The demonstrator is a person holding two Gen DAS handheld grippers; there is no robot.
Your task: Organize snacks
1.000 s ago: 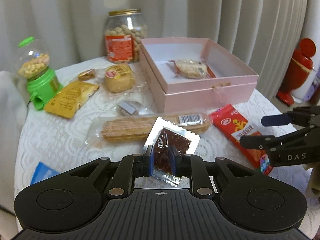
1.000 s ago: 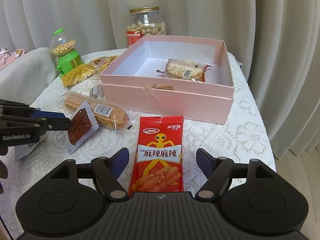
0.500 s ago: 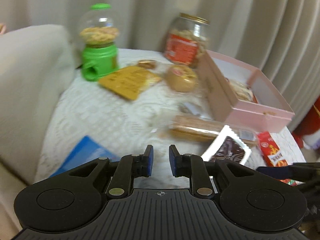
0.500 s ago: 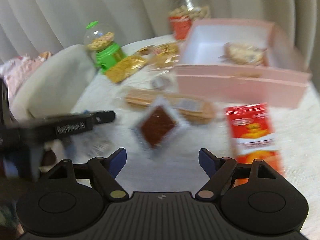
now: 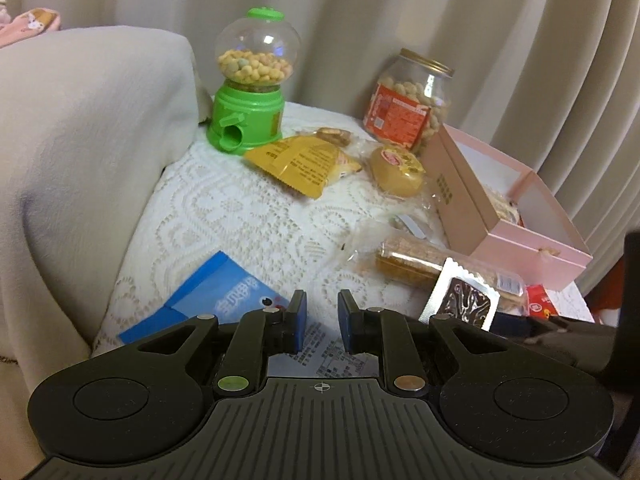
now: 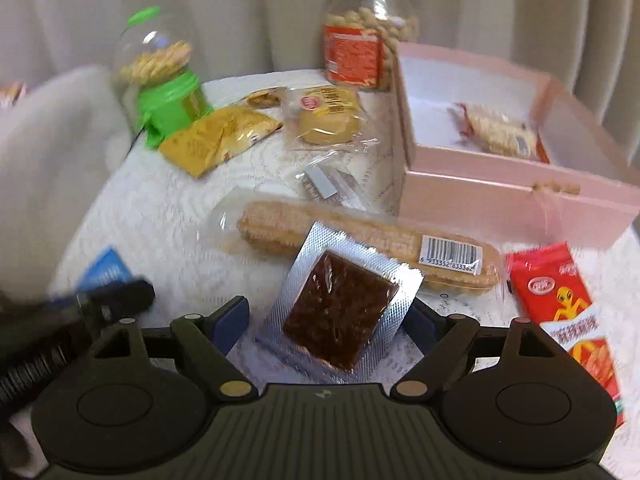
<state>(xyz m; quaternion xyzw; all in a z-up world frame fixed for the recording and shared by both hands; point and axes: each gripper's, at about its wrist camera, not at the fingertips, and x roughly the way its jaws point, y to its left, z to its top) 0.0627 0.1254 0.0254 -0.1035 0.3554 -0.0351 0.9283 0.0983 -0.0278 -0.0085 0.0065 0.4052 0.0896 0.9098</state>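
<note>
A silver packet with a dark brown square snack lies on the lace tablecloth, partly over a long wrapped biscuit bar; it also shows in the left wrist view. My right gripper is open, its jaws either side of the silver packet. My left gripper is empty, its jaws a small gap apart, over a blue packet. The open pink box holds one wrapped snack.
A red spicy-snack packet, a yellow packet, a round cake in clear wrap, a green candy dispenser and a peanut jar stand on the table. A cream cushion borders the left edge.
My left gripper let go of the silver packet and swung left over the blue packet. My right gripper moved left from the red packet and now straddles the silver packet.
</note>
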